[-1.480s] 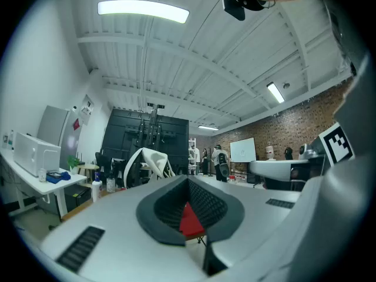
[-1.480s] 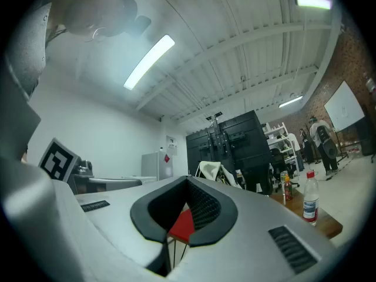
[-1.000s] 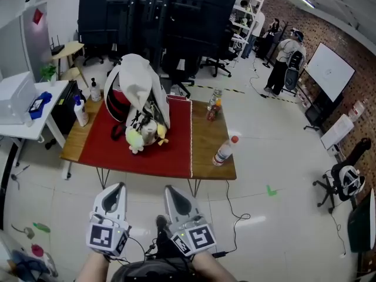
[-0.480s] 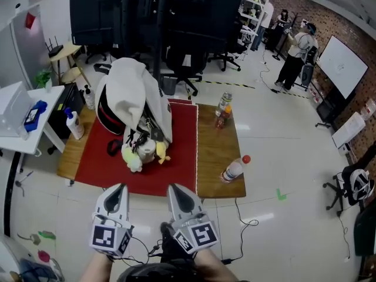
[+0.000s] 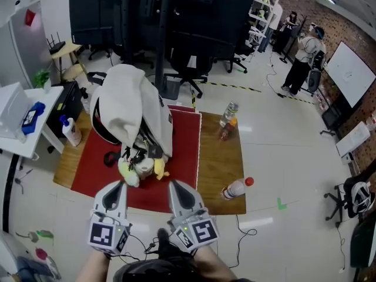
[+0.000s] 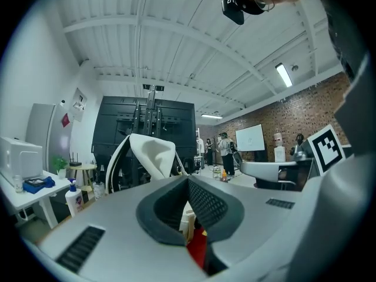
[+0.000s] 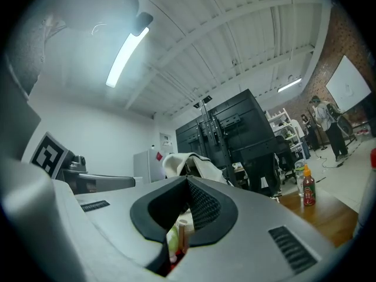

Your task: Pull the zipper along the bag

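The step in hand looks like the approach: nothing has been taken hold of yet. The left tongs (image 5: 116, 185) and the right tongs (image 5: 177, 185) are both clenched with nothing in them, held side by side over the table's near edge, pointing toward the backpack (image 5: 126, 104). The backpack, cream and black with red trim, stands upright on the red cloth (image 5: 183, 151) toward the far left corner of the table (image 5: 218, 160), its flap drooping forward. A little heap of plush toys (image 5: 138, 167) lies just in front of it. From here the zipper pull cannot be made out.

The next move likely calls for opening the tongs, finding the pull along the bag's opening, and pinching it with one while the other steadies the fabric so the slider runs without snagging.

The wooden table is bare on its right side, where a clear bottle (image 5: 230, 111) and a sauce bottle (image 5: 226, 128) stand near the far edge and a red-capped bottle (image 5: 235, 188) lies at the near right corner. Around it is a pale tiled floor, a black office chair (image 5: 187, 69), dark racks, a brick wall with a whiteboard (image 5: 353, 69) and people (image 5: 305, 54) standing far off
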The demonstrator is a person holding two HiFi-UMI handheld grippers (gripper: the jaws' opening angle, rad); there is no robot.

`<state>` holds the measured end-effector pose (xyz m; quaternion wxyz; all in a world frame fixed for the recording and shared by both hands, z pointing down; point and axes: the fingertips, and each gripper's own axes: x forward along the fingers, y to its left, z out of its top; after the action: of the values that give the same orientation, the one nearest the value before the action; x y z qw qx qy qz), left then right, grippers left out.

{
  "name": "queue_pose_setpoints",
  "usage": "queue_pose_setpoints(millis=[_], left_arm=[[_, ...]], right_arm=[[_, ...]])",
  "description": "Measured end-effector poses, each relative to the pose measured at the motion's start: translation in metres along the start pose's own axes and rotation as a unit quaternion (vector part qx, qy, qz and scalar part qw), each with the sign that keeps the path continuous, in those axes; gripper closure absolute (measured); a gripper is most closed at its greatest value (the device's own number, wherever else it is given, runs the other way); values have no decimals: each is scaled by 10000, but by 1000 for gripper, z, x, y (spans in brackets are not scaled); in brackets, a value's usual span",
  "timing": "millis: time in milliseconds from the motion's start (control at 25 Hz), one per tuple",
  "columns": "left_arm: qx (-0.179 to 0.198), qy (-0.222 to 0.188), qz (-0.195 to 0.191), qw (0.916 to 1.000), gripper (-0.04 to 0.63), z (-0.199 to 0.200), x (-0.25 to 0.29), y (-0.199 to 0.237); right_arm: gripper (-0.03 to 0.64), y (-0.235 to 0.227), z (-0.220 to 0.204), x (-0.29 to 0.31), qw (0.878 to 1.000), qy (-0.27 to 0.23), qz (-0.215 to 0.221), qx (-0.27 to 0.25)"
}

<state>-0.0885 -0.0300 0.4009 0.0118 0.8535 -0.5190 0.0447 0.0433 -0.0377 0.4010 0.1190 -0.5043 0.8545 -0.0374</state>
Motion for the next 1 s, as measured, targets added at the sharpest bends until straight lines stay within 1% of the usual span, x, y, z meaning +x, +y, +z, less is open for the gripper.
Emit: queue_pose_setpoints(millis=[240,520,880,1000], left_arm=[[44,-98,221,9997,577,16,45,12],[157,-208,480,9985,577,23,78,26],[101,-205,478,9986,577,27,98,46],[54,-195,377,9991,577,21,106,53]], right_arm=[[601,-27,6,41,9995,16,316,35],[601,-40,0,74,9975,113,694,12],[601,-39,-8,108,9952,302,932,-36],[601,-35,-15,116,9946,375,966,-108]])
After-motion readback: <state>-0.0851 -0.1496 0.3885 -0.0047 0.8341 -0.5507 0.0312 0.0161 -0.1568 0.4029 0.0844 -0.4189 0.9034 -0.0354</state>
